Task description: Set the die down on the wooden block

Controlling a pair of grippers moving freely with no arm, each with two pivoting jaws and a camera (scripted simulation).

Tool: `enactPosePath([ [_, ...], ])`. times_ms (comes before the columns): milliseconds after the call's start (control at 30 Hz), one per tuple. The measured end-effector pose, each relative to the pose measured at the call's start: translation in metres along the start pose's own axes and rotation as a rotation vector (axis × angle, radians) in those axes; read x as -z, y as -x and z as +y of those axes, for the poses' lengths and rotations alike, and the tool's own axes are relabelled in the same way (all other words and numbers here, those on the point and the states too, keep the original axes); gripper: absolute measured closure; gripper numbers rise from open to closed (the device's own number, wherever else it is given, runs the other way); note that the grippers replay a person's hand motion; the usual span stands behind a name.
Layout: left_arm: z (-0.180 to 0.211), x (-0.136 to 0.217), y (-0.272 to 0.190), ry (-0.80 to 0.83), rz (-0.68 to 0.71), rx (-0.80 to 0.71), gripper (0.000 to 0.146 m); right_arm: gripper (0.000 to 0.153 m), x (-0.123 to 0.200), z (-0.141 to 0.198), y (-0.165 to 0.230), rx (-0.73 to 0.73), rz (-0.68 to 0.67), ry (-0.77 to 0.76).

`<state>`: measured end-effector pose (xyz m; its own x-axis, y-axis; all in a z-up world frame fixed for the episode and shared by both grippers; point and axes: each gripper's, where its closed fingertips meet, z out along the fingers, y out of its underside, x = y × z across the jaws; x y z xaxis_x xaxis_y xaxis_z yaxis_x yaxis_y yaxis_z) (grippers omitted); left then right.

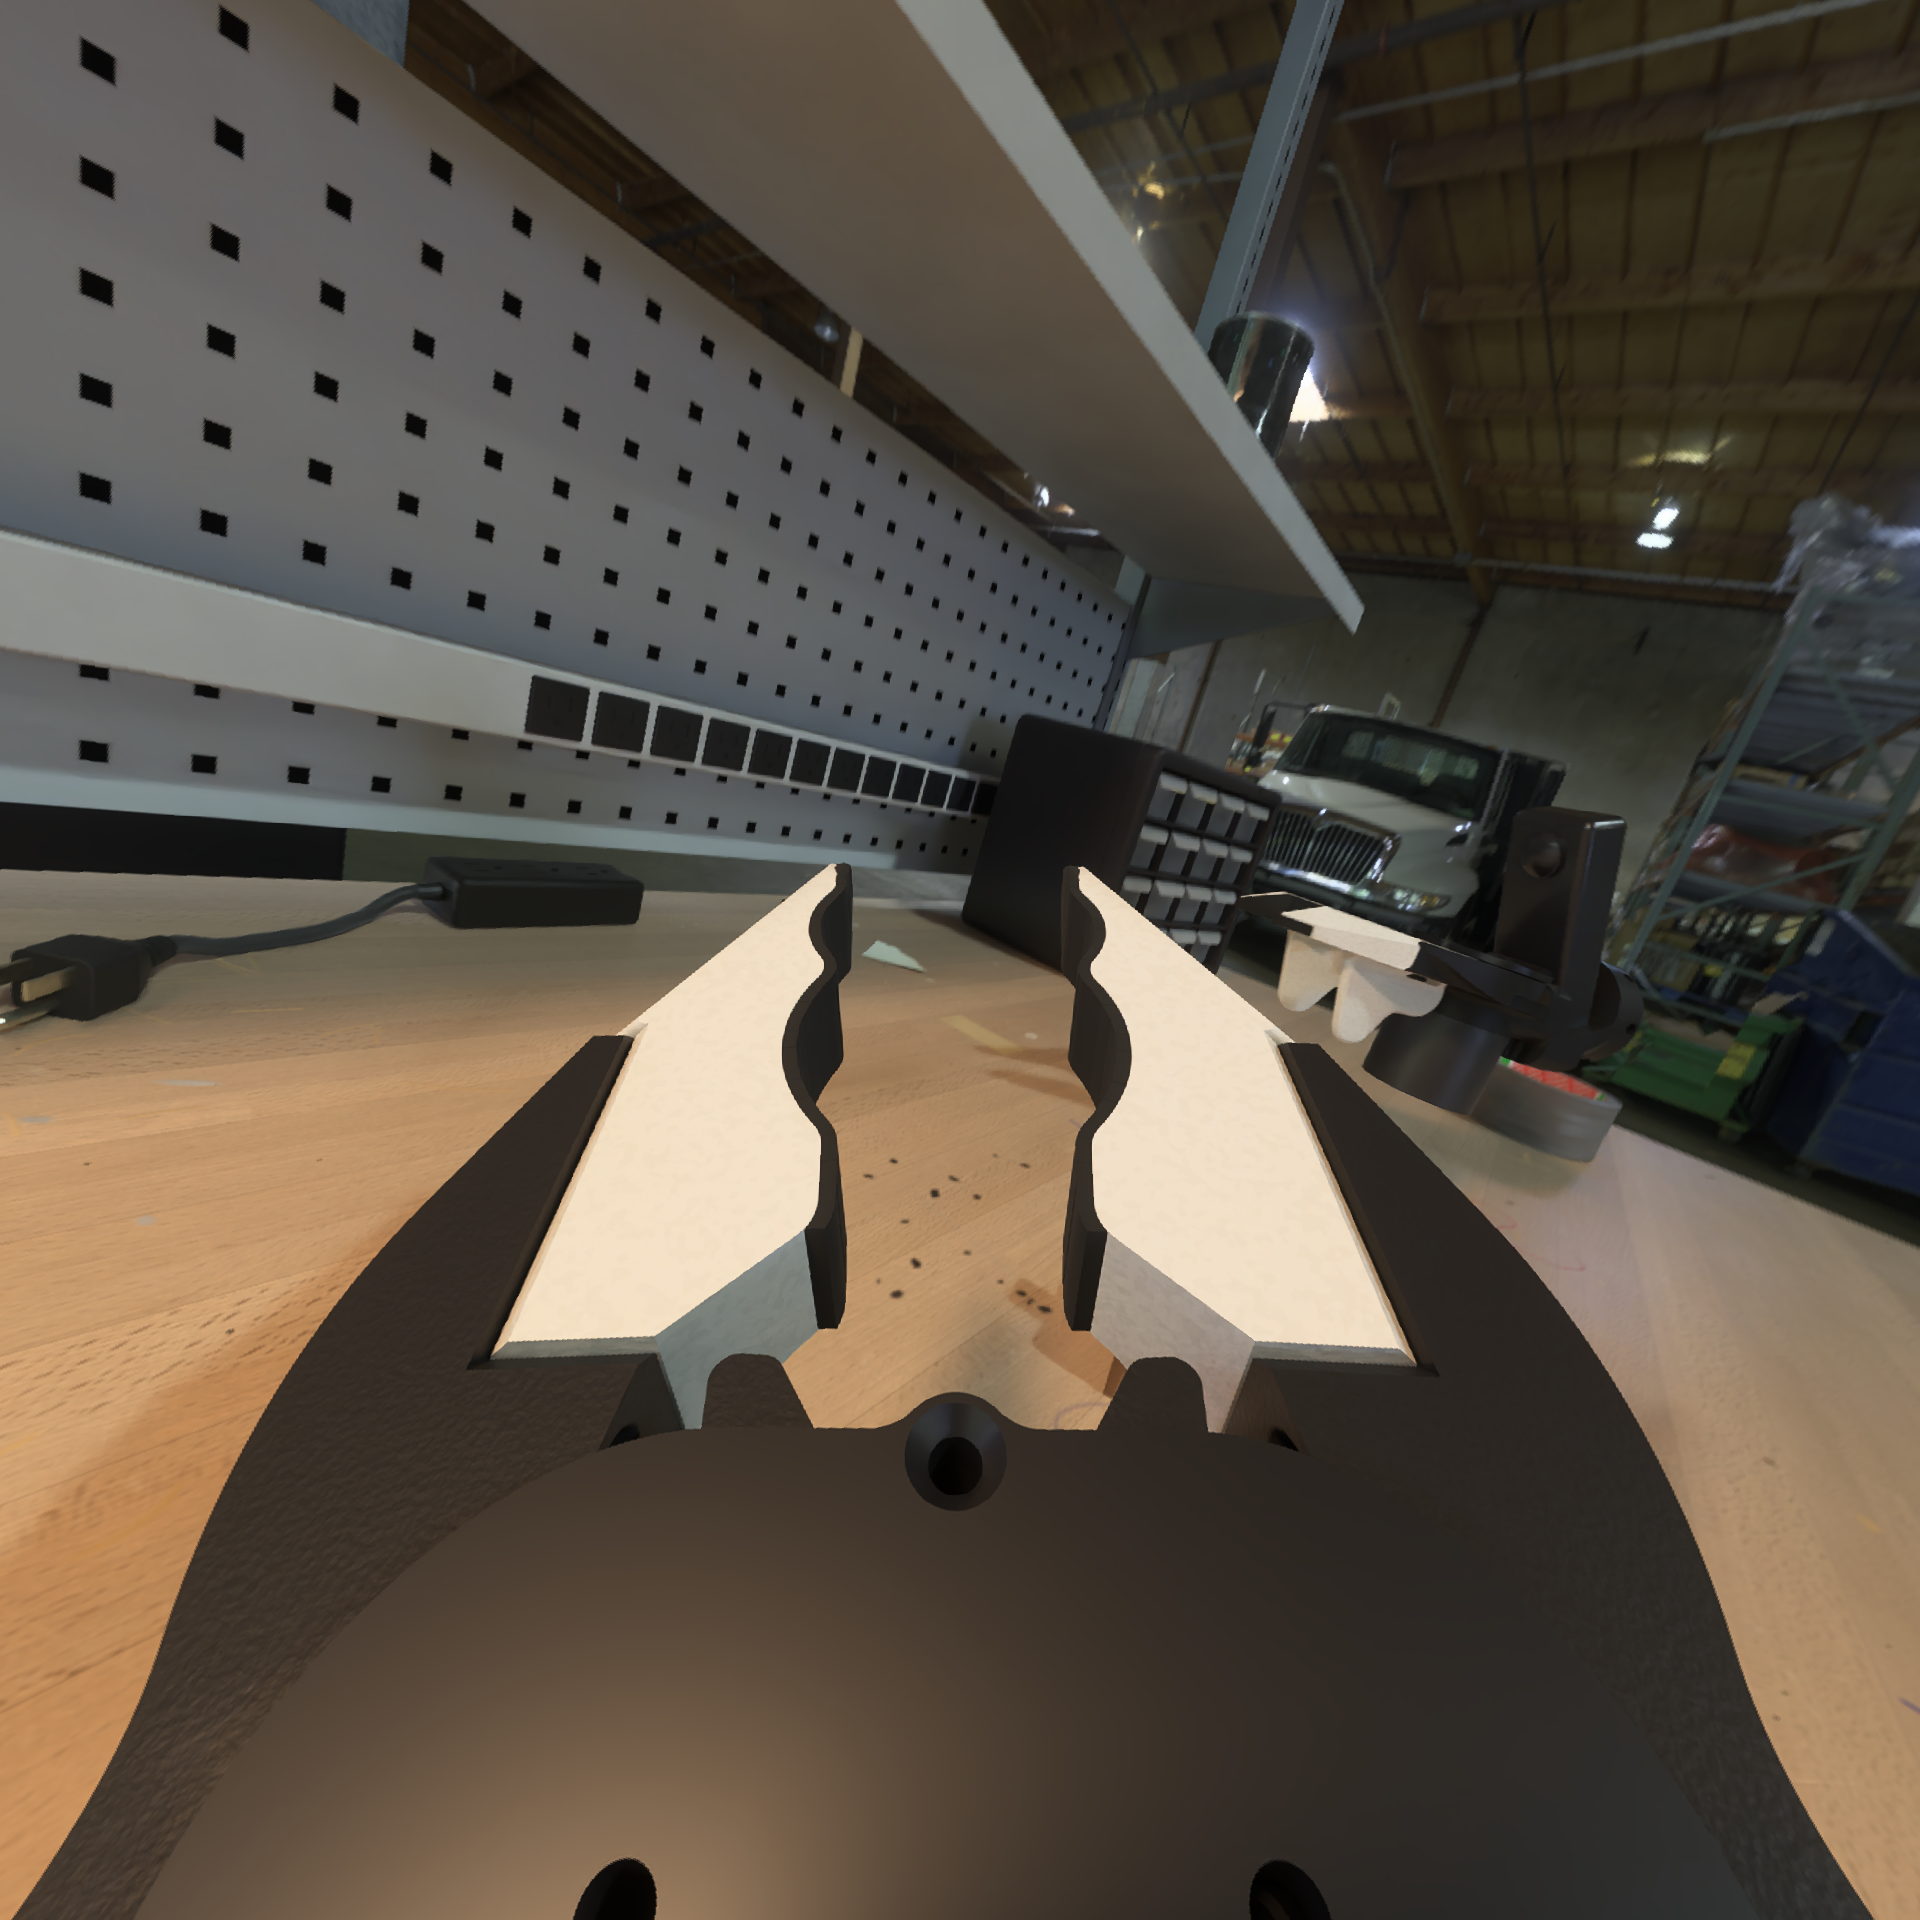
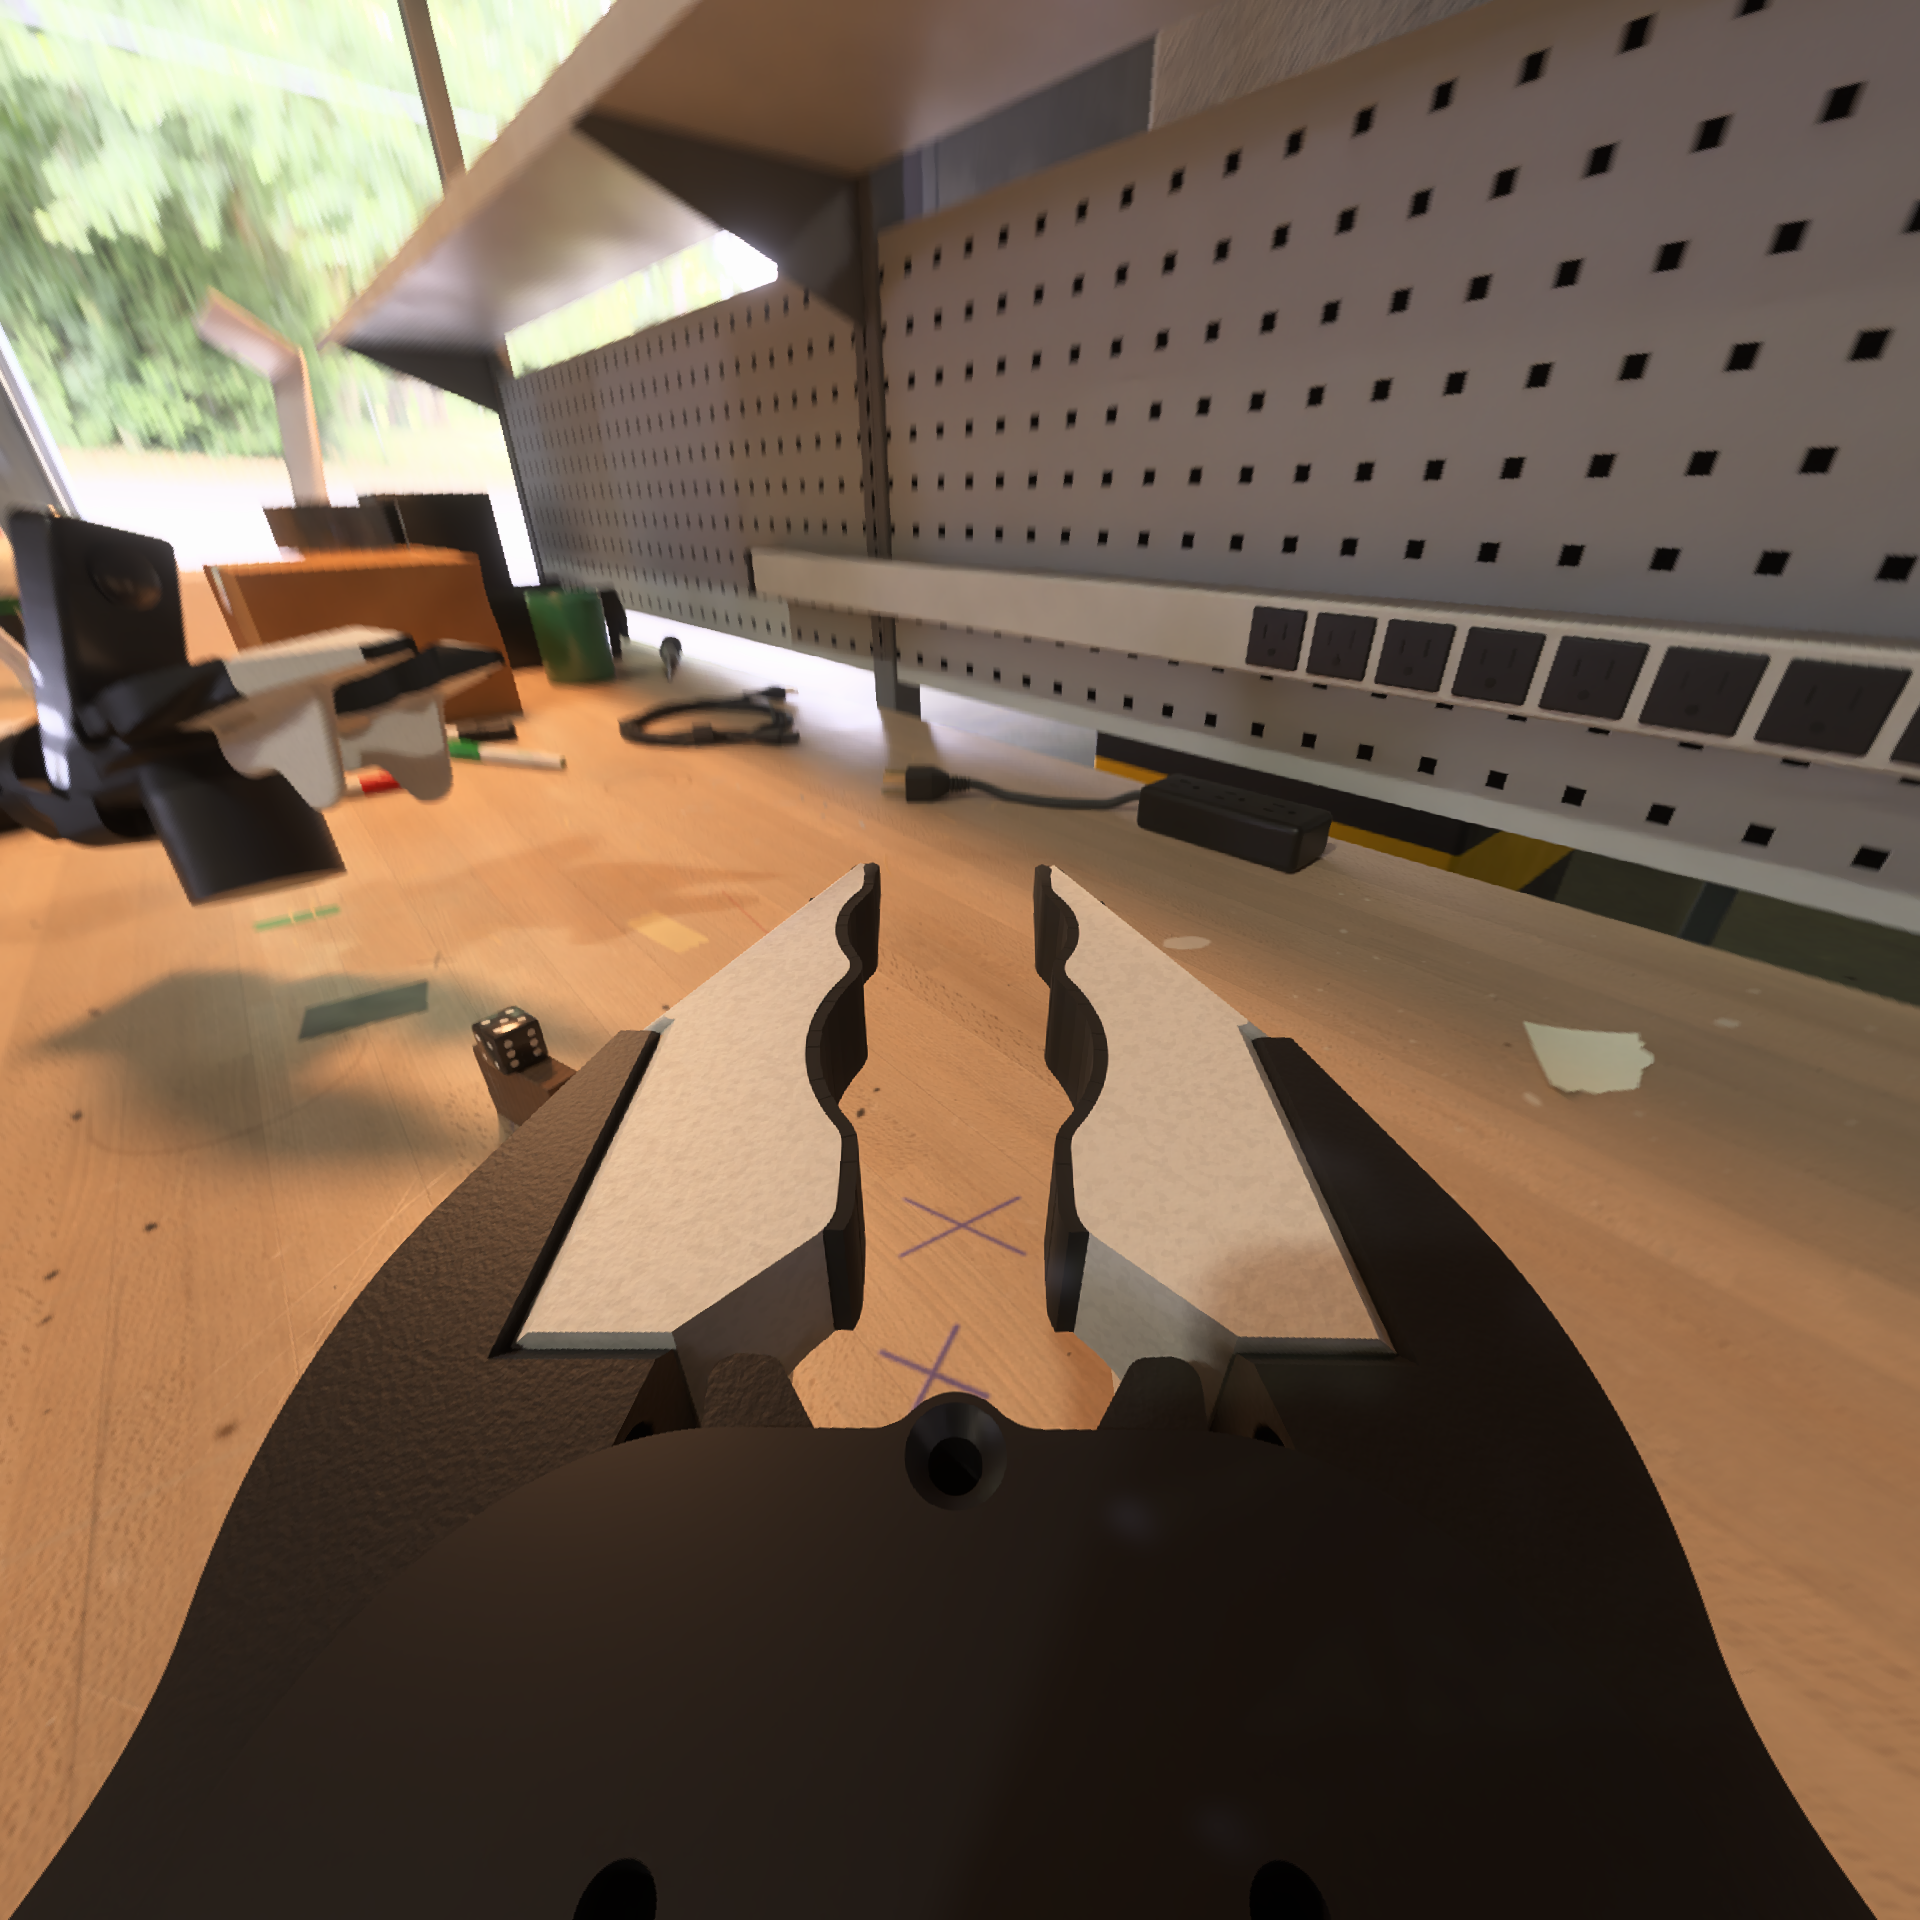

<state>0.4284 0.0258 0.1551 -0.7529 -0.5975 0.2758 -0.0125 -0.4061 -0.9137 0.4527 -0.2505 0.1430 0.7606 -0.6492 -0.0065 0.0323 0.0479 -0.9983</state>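
Note:
In the right wrist view a small black die point(image 2: 509, 1037) with white pips rests on top of a small brown wooden block point(image 2: 520, 1089) on the workbench, just left of my right gripper's left finger, which hides part of the block. My right gripper point(image 2: 956, 883) is open and empty above the benchtop. My left gripper point(image 1: 956, 883) is open and empty, low over the bench; neither die nor block shows in its view. The left gripper also shows far left in the right wrist view point(image 2: 416, 675), and the right gripper shows at right in the left wrist view point(image 1: 1340, 935).
A pegboard wall point(image 2: 1351, 416) with an outlet strip point(image 2: 1558, 665) backs the wooden bench point(image 2: 312, 1351). A black power brick point(image 2: 1231, 821), coiled cable point(image 2: 707, 719), green cup point(image 2: 568, 634), orange box point(image 2: 364, 613), markers point(image 2: 509, 753), a parts drawer cabinet point(image 1: 1132, 831) and tape roll point(image 1: 1558, 1112) lie about.

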Motion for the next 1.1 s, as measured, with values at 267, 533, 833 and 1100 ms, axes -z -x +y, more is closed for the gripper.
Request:
enactPosePath([
  [267, 0.015, -0.002, -0.006, 0.058, 0.032, -0.002, 0.106, 0.112, 0.010, 0.006, 0.007, -0.243, -0.168, -0.119],
  [533, -0.004, 0.014, 0.018, -0.049, -0.073, 0.042, 0.109, 0.110, 0.011, 0.004, 0.004, -0.313, -0.185, -0.142],
  [833, 0.049, -0.063, 0.045, 0.368, -0.362, 0.149, 0.099, 0.113, -0.035, -0.013, -0.021, -0.302, -0.108, -0.067],
  [1100, 0.128, -0.108, 0.126, 0.976, -0.663, -0.422, 0.043, 0.111, -0.075, 0.010, -0.025, -0.201, -0.147, 0.063],
])
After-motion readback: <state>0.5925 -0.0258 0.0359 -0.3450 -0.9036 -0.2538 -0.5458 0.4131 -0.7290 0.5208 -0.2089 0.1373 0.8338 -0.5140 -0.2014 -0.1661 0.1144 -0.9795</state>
